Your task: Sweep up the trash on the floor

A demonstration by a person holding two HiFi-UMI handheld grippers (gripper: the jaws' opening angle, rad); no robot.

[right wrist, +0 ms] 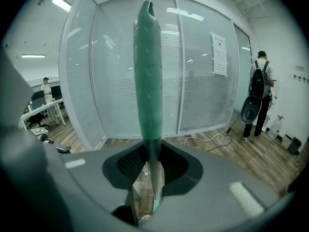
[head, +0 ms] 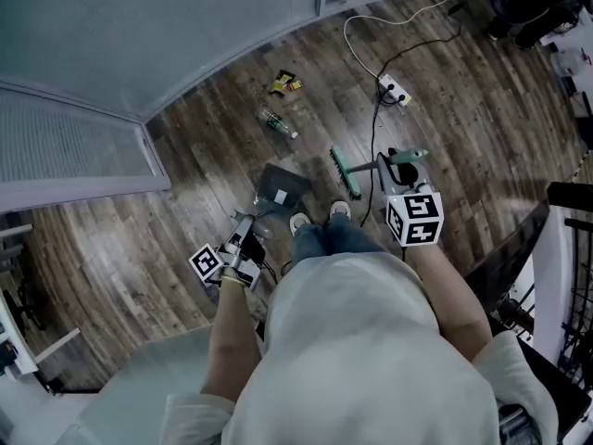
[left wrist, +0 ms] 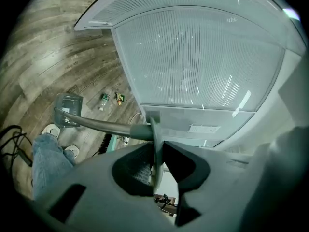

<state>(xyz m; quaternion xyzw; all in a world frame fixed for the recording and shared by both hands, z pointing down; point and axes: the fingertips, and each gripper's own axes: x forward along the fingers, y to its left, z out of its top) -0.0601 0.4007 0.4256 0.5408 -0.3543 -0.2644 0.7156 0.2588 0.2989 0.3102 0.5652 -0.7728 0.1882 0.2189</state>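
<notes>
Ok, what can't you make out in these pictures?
Wrapper and bottle: too small in the head view to read any print.
Broom: the right gripper view shows only its handle; the right gripper hides the head.
Dustpan: too small in the head view to tell whether anything lies in it.

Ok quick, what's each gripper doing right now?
Left gripper: shut on the dustpan handle.
Right gripper: shut on the broom handle.
</notes>
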